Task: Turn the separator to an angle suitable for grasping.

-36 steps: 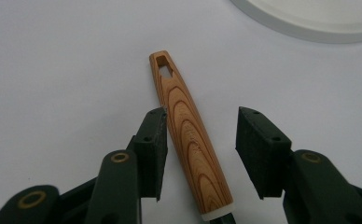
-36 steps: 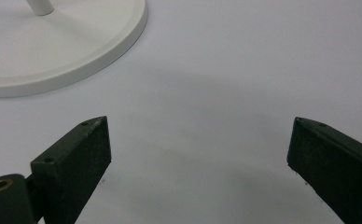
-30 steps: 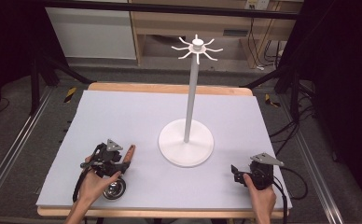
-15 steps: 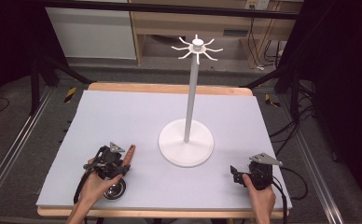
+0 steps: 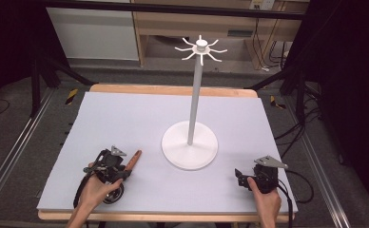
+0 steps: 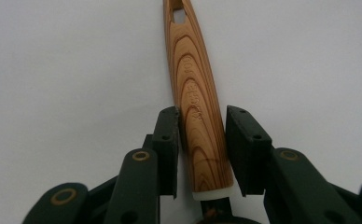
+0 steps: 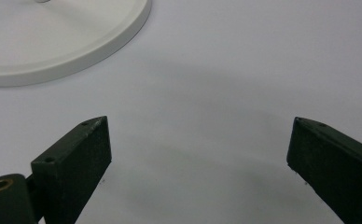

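- High view: the white stand (image 5: 190, 145), the biggest thing on the table (image 5: 125, 114), rises ahead of both grippers with its hooks (image 5: 200, 47) high up; a careless lift of the utensil could, I judge, knock the pole and tip it
- the right gripper (image 5: 242, 177) rests with jaws wide and nothing between them, the stand's base just ahead and to one side; swung in, it might bump that base
- the left gripper (image 6: 201, 140) has just been closing on the wooden handle (image 6: 195, 93), which lies on the table between its pads (image 6: 169, 140); they grip near the butt end, so the long part beyond the fingertips could swing or slip
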Tool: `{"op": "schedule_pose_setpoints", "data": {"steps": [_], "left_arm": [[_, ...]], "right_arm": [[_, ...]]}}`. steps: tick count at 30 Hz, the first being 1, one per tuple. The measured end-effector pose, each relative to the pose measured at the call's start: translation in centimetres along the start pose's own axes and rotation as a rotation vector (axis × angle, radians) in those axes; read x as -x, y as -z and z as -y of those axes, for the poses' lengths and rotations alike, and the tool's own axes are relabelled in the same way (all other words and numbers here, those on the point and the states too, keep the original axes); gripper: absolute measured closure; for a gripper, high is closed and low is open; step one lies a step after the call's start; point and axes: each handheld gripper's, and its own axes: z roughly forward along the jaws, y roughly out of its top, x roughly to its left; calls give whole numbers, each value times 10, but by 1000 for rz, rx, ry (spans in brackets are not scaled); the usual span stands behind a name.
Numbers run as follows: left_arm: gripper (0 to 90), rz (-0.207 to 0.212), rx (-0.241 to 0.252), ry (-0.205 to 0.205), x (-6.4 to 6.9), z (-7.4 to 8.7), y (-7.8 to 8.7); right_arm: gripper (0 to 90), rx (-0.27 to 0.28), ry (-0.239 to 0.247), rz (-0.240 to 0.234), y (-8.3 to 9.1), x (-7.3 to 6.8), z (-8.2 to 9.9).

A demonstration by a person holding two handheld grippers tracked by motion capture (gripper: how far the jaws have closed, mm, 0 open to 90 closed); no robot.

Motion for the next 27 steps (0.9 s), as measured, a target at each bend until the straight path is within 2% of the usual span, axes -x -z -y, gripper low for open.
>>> {"op": "schedule_pose_setpoints", "data": {"steps": [6,11,17,20,27], "left_arm": [[650,-5,-4,-17,3,0,-1],[636,14,-8,-14,4,0,-5],[664,-13,-16,-42,7,-1,-5],[679,-1,-15,-40,5,-1,-5],[663,-5,-12,-59,5,-2,-5]], "right_arm": [[69,-2,1,0,0,0,0],[69,-4,2,-1,-1,0,0],[69,-5,1,-3,-1,0,0],[69,-6,1,-2,-1,0,0],[69,-7,0,-6,-1,0,0]]}}
